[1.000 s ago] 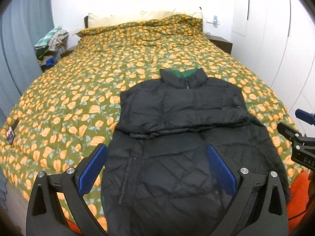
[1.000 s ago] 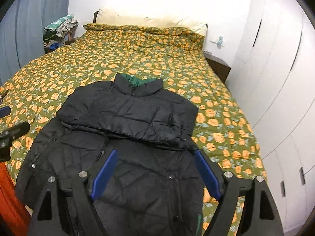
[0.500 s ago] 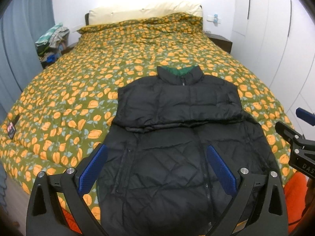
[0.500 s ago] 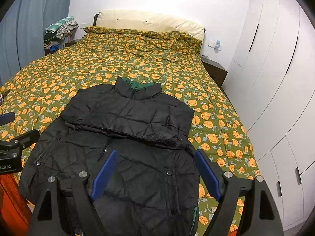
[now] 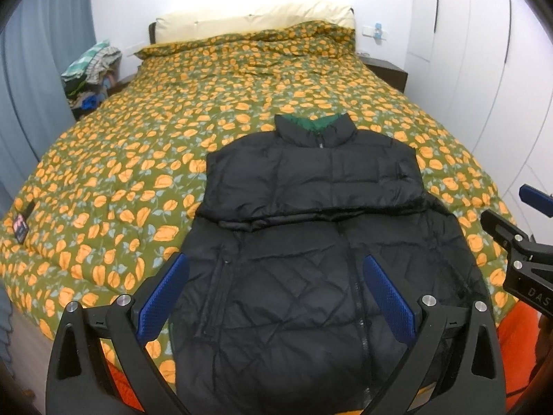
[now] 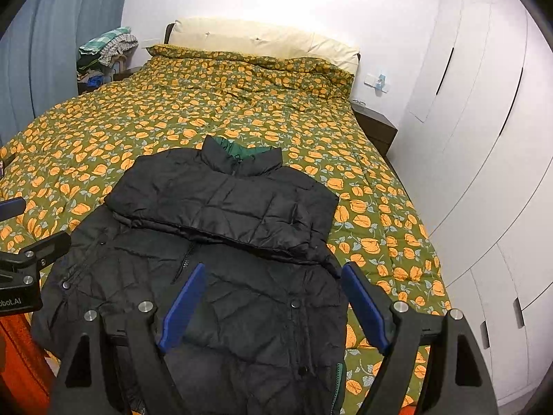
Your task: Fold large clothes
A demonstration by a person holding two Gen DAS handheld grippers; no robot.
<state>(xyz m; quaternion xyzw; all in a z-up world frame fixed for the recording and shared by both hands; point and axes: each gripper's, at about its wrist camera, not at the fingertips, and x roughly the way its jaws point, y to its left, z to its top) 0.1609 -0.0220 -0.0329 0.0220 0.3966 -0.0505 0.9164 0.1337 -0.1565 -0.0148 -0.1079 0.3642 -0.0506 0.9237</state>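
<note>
Puffy, soft and slippery, the jacket (image 5: 311,242) wants pinching at its hem corners nearest both empty, wide-open tongs (image 5: 276,297) (image 6: 273,307).

a green quilt with orange flowers (image 5: 214,110) is covering the bed across the middle of the frame, with cream pillows (image 5: 249,22) lying along its top edge. a pile of clothes (image 5: 91,71) is sitting at upper left beside blue curtains (image 5: 31,69), and white wardrobe doors (image 6: 484,138) are filling the right side.

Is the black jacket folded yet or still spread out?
Partly folded: the black jacket's sleeves lie across its chest, lower half spread flat.
</note>
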